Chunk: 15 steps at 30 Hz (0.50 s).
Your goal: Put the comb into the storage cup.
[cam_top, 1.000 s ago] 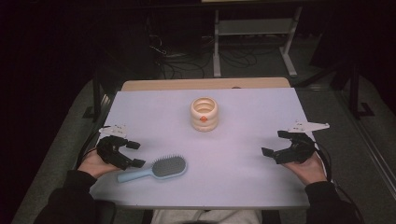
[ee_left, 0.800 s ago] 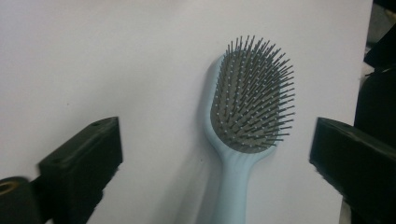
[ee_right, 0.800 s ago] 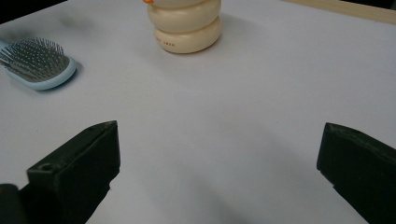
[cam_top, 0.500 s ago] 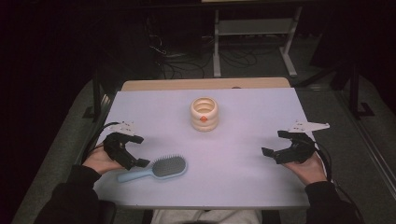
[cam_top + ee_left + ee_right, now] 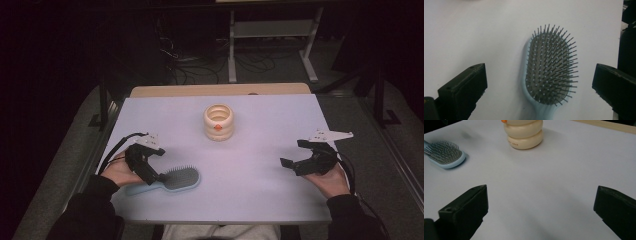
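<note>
My left claw [image 5: 150, 172] hovered over the blue hairbrush [image 5: 167, 180] at seven o'clock on the desk [image 5: 250, 200], jaws just opened wide and gripping nothing. My right claw [image 5: 295, 156] stood open at four o'clock.

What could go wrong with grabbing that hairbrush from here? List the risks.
1. The left gripper hangs over the hairbrush with open jaws wide of the head; closing there would likely crush the upturned bristles.
2. The narrow handle lies flat on the table, so the jaws may scrape the surface or slip.
</note>
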Motion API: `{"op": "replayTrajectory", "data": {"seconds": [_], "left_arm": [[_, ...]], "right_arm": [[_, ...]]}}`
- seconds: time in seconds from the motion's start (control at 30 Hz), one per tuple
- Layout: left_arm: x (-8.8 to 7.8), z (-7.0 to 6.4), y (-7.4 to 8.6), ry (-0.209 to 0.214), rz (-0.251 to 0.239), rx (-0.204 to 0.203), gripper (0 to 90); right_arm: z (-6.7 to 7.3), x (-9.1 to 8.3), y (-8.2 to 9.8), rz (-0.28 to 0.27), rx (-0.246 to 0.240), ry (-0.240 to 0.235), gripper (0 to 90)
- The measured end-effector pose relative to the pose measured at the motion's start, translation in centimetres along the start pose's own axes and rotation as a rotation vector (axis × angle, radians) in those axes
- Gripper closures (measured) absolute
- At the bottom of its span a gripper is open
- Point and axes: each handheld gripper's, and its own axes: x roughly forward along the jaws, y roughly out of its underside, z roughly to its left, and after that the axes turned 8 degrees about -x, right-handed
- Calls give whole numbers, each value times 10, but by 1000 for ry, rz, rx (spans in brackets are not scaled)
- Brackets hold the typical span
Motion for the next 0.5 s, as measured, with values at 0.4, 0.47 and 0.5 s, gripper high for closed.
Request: {"op": "replayTrajectory", "data": {"seconds": [0.4, 0.47, 0.5], "left_arm": [[22, -5, -2, 6, 57, 43, 0], [25, -6, -3, 1, 65, 47, 0], [26, -6, -3, 0, 70, 52, 0]], "right_arm": [[1, 1, 0, 4, -5, -2, 0], [1, 1, 0, 6, -6, -2, 0], [2, 1, 0, 7, -6, -2, 0]]}}
